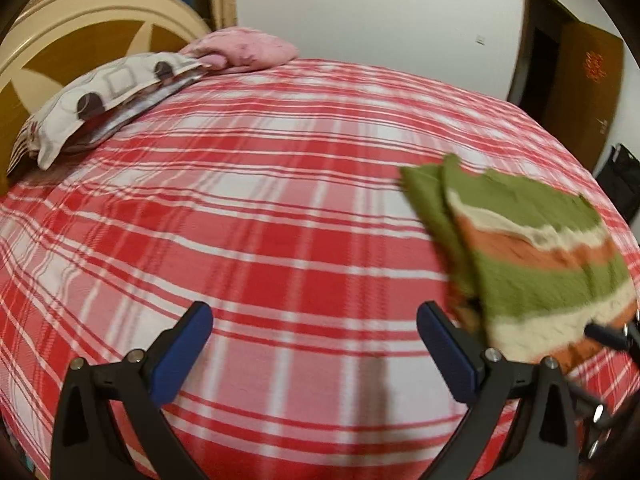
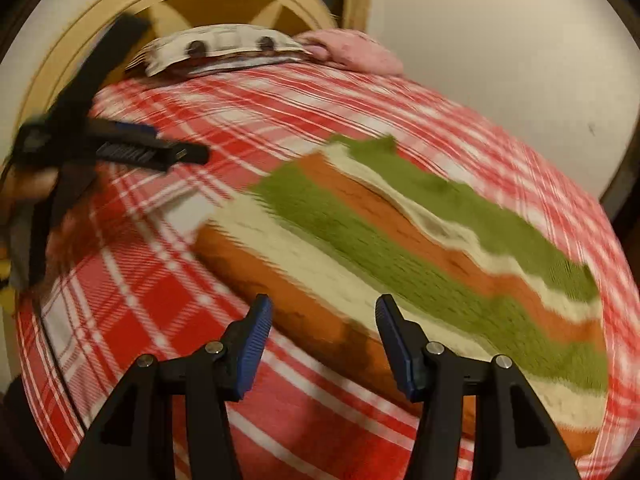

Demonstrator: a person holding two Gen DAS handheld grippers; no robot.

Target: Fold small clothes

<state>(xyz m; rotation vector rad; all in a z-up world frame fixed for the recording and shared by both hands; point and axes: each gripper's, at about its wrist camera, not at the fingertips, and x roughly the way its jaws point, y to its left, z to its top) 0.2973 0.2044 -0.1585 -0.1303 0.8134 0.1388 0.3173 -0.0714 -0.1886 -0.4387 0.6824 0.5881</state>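
While both tools hang over the bed with its red-and-white plaid cotton sheet (image 1: 256,208), the striped knitted garment of green, orange and cream bands (image 2: 420,248) lies flat on that sheet, folded at least once so that a second green layer shows along one edge in the left wrist view. The left tool (image 1: 314,320) has its two blue-padded fingers (image 1: 188,348) standing wide apart with only bare sheet between them; the garment sits just beyond and to the side of its right-hand finger, not touched by it as far as the blurred picture shows. The right tool (image 2: 324,312) also has its fingers spread, about halfway, and nothing is clamped: the garment's near orange-and-cream edge lies directly ahead of and below the tips, spreading away to that tool's right. In the right wrist view the left tool appears as a dark blurred shape to the far left of the garment, well apart from it, with part of a hand (image 2: 28,184) behind it. Far ahead of both tools, at the head of the bed, rest a grey-and-white patterned pillow with dark dots (image 1: 108,96) and a crumpled pink cloth (image 1: 248,48), touching each other before a cream and tan wooden headboard (image 1: 80,28).
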